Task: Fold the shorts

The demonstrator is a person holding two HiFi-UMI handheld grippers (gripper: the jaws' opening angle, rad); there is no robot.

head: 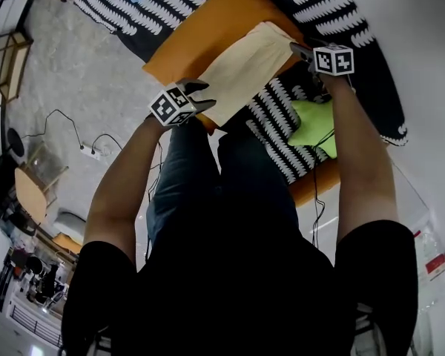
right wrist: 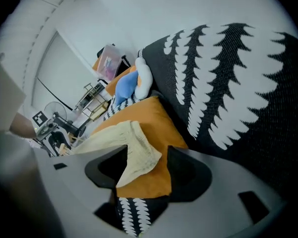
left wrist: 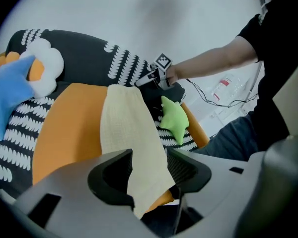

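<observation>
Task's thing: the shorts point(head: 245, 69) lie flat as a pale yellow oblong on an orange cushion point(head: 200, 35), which rests on a black-and-white patterned cover point(head: 341, 21).
Long axis: in the head view the shorts run from lower left to upper right, and one tool is found at each short end.
Left tool point(head: 202, 96): its jaws are held wide apart. In the left gripper view the near end of the shorts point(left wrist: 129, 133) is seen between them, but it is not pressed by either pad.
Right tool point(head: 302, 52): it is likewise held open. In the right gripper view a corner of the shorts point(right wrist: 134, 148) is framed between the jaws, and no grip is made.
Nearer hand: neither is favoured. Each tool is just beside its own end, so the next fold is judged to need both ends taken at once.
Beside the work: a green star cushion point(head: 315, 124) lies near the right forearm, apart from the shorts. A blue star cushion point(left wrist: 10, 93) and a white flower cushion point(left wrist: 44, 68) lie well apart at the far end.
Hard to tell: waistband and leg openings cannot be made out, nor how many layers are already stacked.
Hidden: the near edge of the shorts is partly covered by the left tool in the head view, and whether it hangs over the cushion's edge cannot be settled.
</observation>
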